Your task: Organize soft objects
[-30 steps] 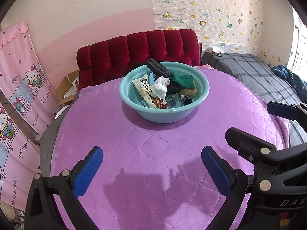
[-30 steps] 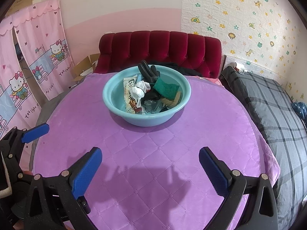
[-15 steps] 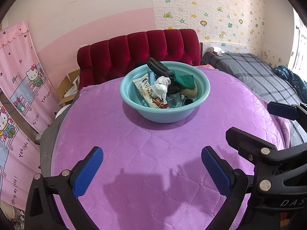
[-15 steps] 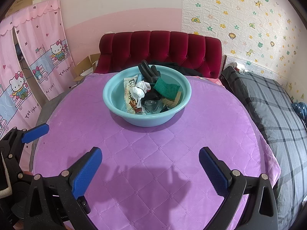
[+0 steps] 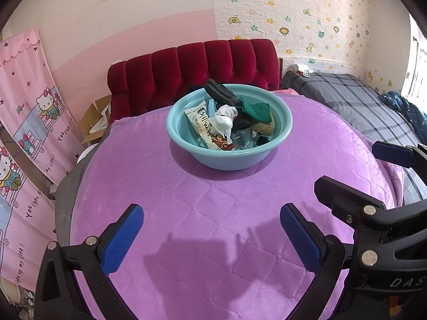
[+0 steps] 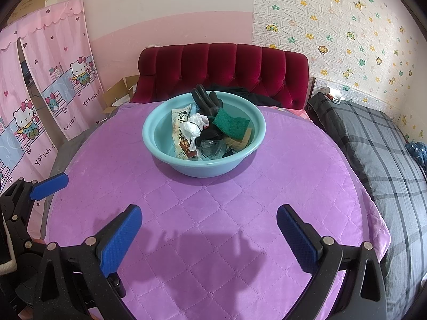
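A teal basin [image 5: 280, 144] [image 6: 160, 149] stands at the far middle of a round table under a purple quilted cover [image 5: 213, 213] [image 6: 208, 208]. Inside lie a black rubber glove [image 5: 221, 96] [image 6: 205, 101], a green scouring sponge [image 5: 256, 109] [image 6: 230, 122], crumpled white plastic [image 5: 224, 118] [image 6: 194, 126], a printed snack packet [image 5: 202, 125] [image 6: 181, 130] and clear wrap. My left gripper [image 5: 210, 233] hovers open over the near part of the cover, holding nothing. My right gripper [image 6: 208, 229] is open and empty too; it also shows at the right edge of the left wrist view.
A red tufted headboard [image 5: 194, 66] [image 6: 224, 66] stands behind the table. A bed with a grey plaid blanket [image 5: 355, 104] [image 6: 379, 144] lies to the right. Pink cartoon curtains [image 5: 29, 122] [image 6: 50, 80] and a cardboard box [image 5: 96, 122] are at the left.
Both views have shifted very slightly, so the basin sits a touch further right in the left wrist view. Both grippers stay open and nothing on the table has moved.
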`<state>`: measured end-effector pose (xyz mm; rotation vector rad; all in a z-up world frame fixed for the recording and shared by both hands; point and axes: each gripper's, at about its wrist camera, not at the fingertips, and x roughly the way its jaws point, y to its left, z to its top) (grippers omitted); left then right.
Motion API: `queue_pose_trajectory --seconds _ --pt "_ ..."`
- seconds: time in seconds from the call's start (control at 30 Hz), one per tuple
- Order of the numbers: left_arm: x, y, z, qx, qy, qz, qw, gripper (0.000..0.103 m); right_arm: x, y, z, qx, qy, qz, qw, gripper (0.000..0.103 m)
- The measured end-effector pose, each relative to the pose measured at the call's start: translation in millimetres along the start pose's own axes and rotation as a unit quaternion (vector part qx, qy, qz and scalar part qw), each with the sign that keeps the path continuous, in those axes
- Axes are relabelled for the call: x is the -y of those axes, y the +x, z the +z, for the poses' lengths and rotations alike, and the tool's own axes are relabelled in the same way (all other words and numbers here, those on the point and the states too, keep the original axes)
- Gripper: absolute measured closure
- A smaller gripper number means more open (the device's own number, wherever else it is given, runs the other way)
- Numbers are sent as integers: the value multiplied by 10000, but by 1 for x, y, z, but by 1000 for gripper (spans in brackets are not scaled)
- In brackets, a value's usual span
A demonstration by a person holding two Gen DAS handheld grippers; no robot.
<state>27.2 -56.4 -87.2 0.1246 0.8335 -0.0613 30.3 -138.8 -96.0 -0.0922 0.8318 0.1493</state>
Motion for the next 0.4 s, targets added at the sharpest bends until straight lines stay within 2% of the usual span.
queue_pose_trajectory --seconds 0.4 --pt "6 5 3 -83 76 51 9999 0 6 7 3 -42 7 61 10000 0"
